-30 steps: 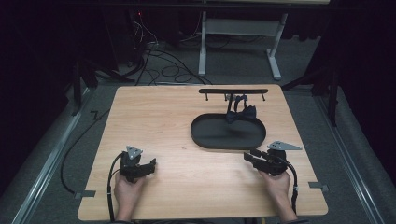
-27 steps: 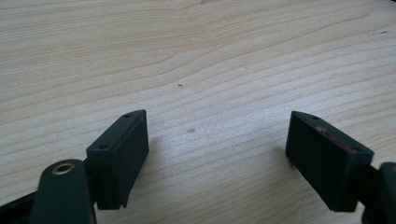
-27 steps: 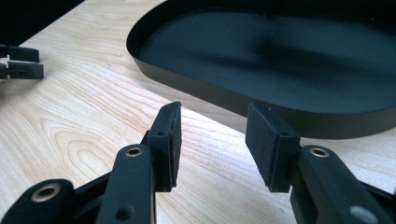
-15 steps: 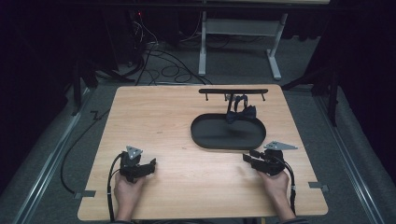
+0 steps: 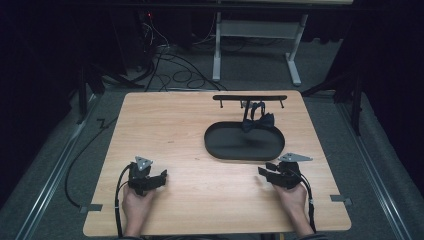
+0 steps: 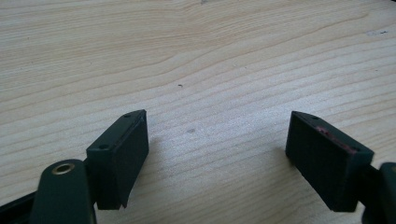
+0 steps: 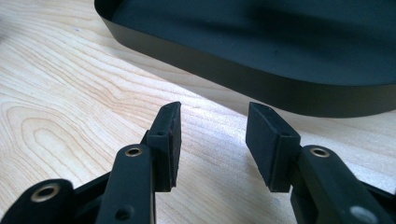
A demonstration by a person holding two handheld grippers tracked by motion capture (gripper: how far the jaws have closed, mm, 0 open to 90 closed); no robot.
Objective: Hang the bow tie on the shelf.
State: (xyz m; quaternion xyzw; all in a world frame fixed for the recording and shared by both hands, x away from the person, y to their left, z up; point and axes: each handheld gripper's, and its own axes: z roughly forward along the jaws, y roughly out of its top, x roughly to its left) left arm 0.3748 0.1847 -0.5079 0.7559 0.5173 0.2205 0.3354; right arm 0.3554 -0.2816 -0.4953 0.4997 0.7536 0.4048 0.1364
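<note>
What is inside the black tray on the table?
The tray looks almost bare. A dark bow tie sits at its far rim, below a low black rack. Whether the tie rests in the tray or hangs from the rack, I cannot tell.

Wooden table (image 5: 190, 130); black oval tray (image 5: 220, 147), black rail stand (image 5: 250, 98) on it

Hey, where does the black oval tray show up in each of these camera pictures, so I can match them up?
High view: the black oval tray lies right of centre on the light wooden table, ahead of the right gripper.
Left gripper view: not in it; open jaws over bare wood.
Right gripper view: its dark wall runs across the top, beyond the open jaws.
Shared landmark: the table's pale wood grain.
</note>
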